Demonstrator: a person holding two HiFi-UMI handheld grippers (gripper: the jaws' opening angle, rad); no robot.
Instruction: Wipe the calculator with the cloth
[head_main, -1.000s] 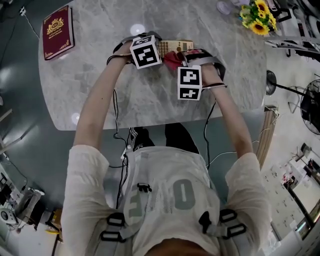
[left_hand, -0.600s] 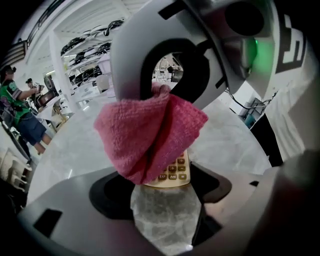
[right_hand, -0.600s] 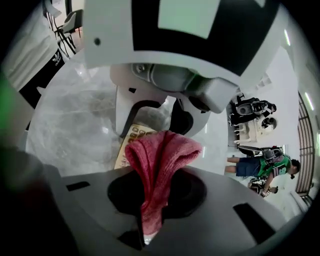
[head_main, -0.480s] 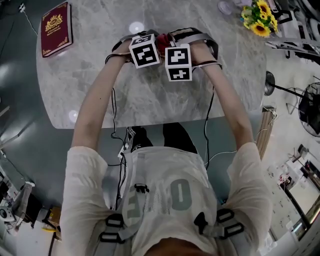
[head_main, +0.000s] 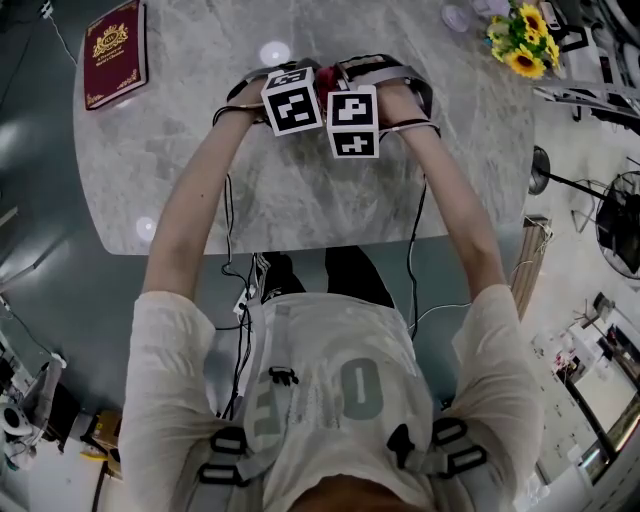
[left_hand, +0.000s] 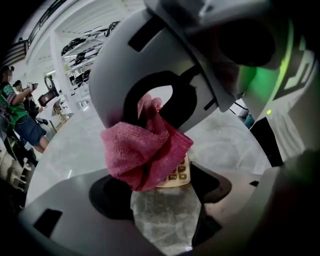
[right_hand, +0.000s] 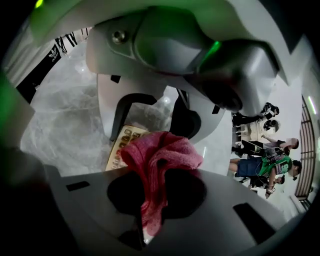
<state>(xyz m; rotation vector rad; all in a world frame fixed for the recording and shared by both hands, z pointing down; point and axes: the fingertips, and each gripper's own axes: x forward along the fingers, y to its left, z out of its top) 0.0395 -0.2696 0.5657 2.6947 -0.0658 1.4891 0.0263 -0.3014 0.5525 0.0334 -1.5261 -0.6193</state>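
Note:
In the head view both grippers crowd together at the far side of the marble table (head_main: 300, 200). My left gripper (head_main: 285, 82) stands wide across the near end of the beige calculator (left_hand: 178, 172), whose edge meets the right-hand jaw. The cloth covers its other edge. My right gripper (head_main: 345, 85) is shut on the pink cloth (right_hand: 157, 157), a fold pinched between its jaws. The bunched cloth (left_hand: 142, 150) presses down on the calculator's keys (right_hand: 121, 145), right in front of the left gripper (left_hand: 165, 186). In the head view the calculator is hidden under the grippers.
A dark red book (head_main: 115, 55) lies at the table's far left corner. Sunflowers (head_main: 520, 40) stand at the far right. The table's near edge (head_main: 280, 245) runs by the person's legs. People (right_hand: 270, 162) stand in the background.
My right gripper has slid left along the calculator with the cloth, ending against the left gripper. The calculator, visible before in the head view, is now covered. The left gripper stayed put.

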